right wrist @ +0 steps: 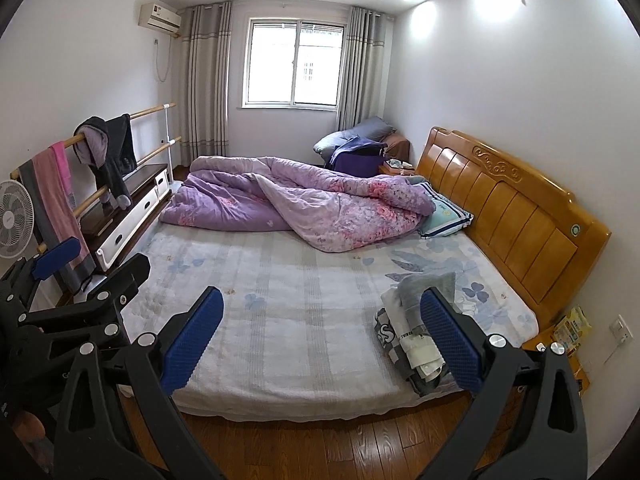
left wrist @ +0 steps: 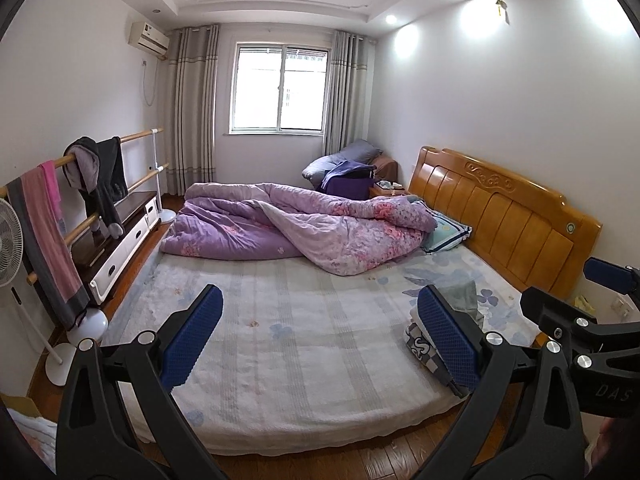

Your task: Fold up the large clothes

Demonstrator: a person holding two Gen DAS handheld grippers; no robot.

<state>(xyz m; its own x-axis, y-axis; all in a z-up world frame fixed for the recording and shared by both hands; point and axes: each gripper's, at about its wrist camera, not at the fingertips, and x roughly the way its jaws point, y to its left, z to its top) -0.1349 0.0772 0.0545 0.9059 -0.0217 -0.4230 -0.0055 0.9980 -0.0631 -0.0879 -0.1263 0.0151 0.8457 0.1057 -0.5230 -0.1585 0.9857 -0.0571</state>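
Note:
A small pile of clothes (right wrist: 412,332) lies on the bed (right wrist: 288,320) near its front right corner: a checkered piece with an "S", a white folded piece and a grey one on top. It also shows in the left wrist view (left wrist: 420,340), partly behind a finger. My left gripper (left wrist: 320,344) is open and empty, held over the floor in front of the bed. My right gripper (right wrist: 322,344) is open and empty too, beside the left one, with the pile just behind its right finger. The right gripper's body (left wrist: 592,332) shows at the left view's right edge.
A rumpled purple floral quilt (right wrist: 288,204) and a pillow (right wrist: 444,216) lie at the bed's far side. A wooden headboard (right wrist: 508,208) stands on the right. A rack with hanging clothes (right wrist: 100,160), a fan (right wrist: 14,218) and a low cabinet (right wrist: 128,216) stand left.

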